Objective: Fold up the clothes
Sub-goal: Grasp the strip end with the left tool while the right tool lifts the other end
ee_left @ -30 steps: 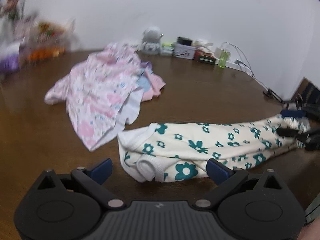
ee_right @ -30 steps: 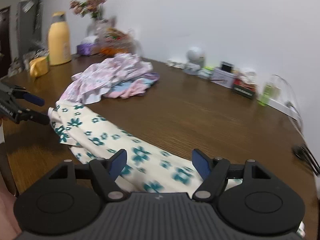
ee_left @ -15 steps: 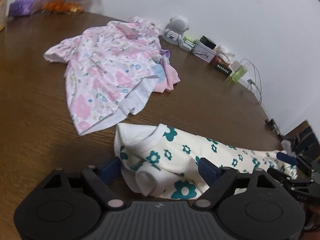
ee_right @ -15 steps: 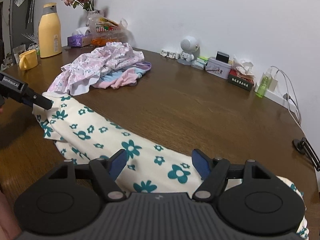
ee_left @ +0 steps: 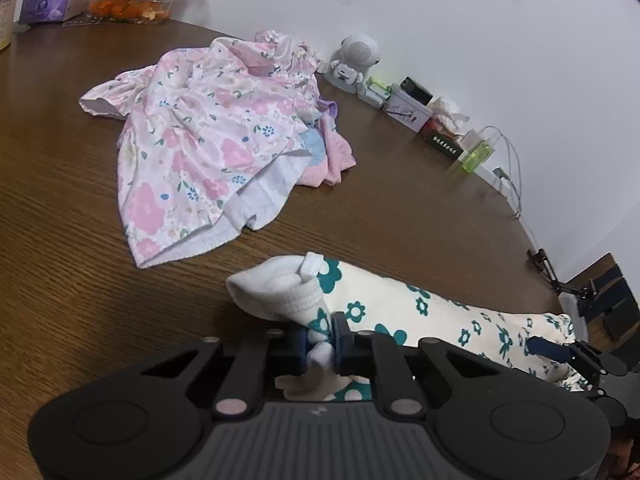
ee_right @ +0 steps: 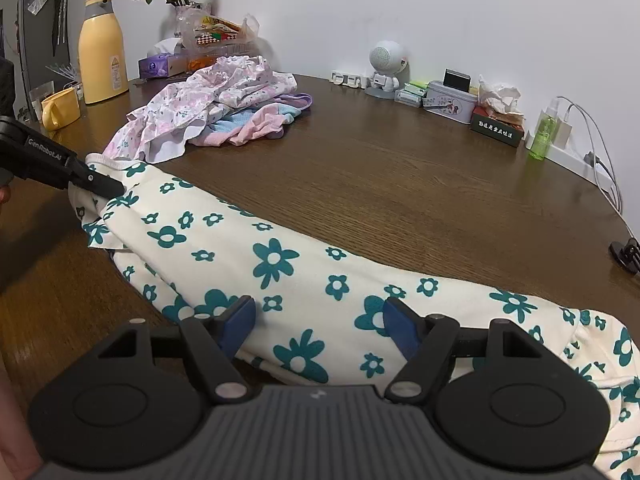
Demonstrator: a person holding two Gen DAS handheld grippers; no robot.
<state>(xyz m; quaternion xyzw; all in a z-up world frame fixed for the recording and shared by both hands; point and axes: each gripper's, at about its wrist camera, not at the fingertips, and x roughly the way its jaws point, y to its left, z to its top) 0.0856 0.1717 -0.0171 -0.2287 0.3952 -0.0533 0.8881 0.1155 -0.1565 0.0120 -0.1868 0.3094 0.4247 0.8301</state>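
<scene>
A: Where was the garment [ee_right: 280,256]?
B: Along the counter's [ee_right: 400,168] near edge. The left hand-held gripper [ee_left: 320,340] pinched its cuffed end; the right hand-held gripper [ee_right: 320,320] straddled it, gaping.
A: Advice?
B: Clamp before lifting; keep it taut.

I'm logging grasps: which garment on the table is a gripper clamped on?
The cream garment with teal flowers, pinched by the left gripper; the pink floral dress lies untouched on the pile.

Box lettering [ee_right: 497,128] too small
</scene>
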